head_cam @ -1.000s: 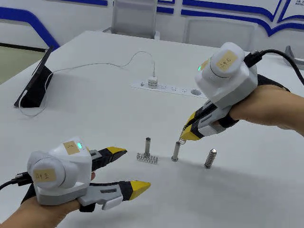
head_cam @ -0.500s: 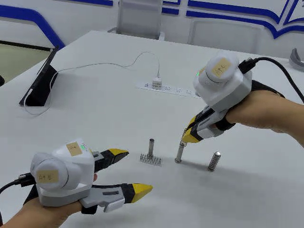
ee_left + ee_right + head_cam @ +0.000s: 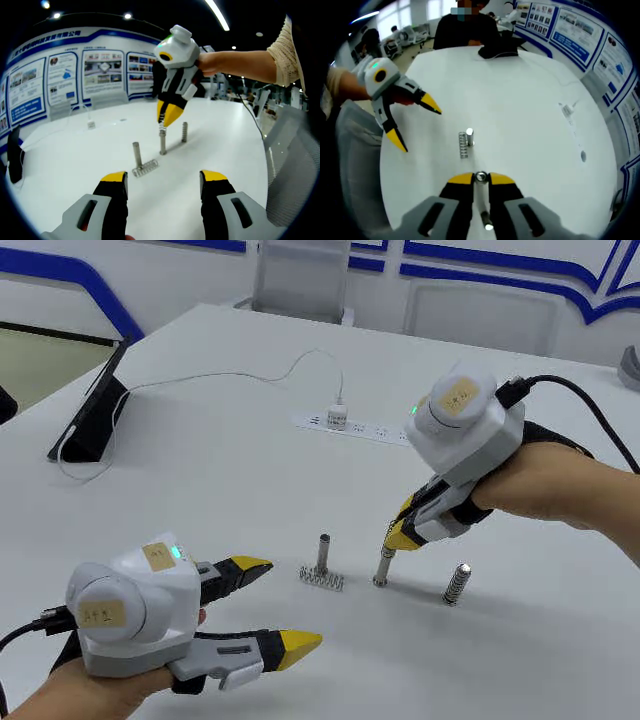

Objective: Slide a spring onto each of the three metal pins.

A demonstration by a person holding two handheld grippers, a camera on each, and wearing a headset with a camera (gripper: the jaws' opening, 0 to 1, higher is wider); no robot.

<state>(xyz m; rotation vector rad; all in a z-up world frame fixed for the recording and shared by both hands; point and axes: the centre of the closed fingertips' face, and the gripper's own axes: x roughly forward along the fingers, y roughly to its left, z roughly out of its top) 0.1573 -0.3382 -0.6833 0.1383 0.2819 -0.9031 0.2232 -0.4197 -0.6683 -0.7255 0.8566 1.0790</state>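
Three metal pins stand upright on the white table (image 3: 200,490). The left pin (image 3: 323,551) is bare, with a loose spring (image 3: 321,578) lying at its foot. The right pin (image 3: 456,583) carries a spring. My right gripper (image 3: 399,537) is shut on a spring (image 3: 161,131) that hangs right above the middle pin (image 3: 383,567), its lower end at the pin's top (image 3: 163,145). In the right gripper view that gripper (image 3: 481,178) closes around the spring (image 3: 480,176). My left gripper (image 3: 276,604) is open near the table's front, short of the loose spring (image 3: 145,169), with nothing between its fingers.
A white power strip (image 3: 365,428) with a plugged-in adapter and a cable lies behind the pins. At the far left stands a dark tablet (image 3: 90,412) on a stand. A chair (image 3: 300,275) sits beyond the table. A person (image 3: 465,27) sits at the table's far end.
My right gripper has come down a little with the spring, closer onto the middle pin's top. The left gripper has stayed open in place. The head camera has shifted.
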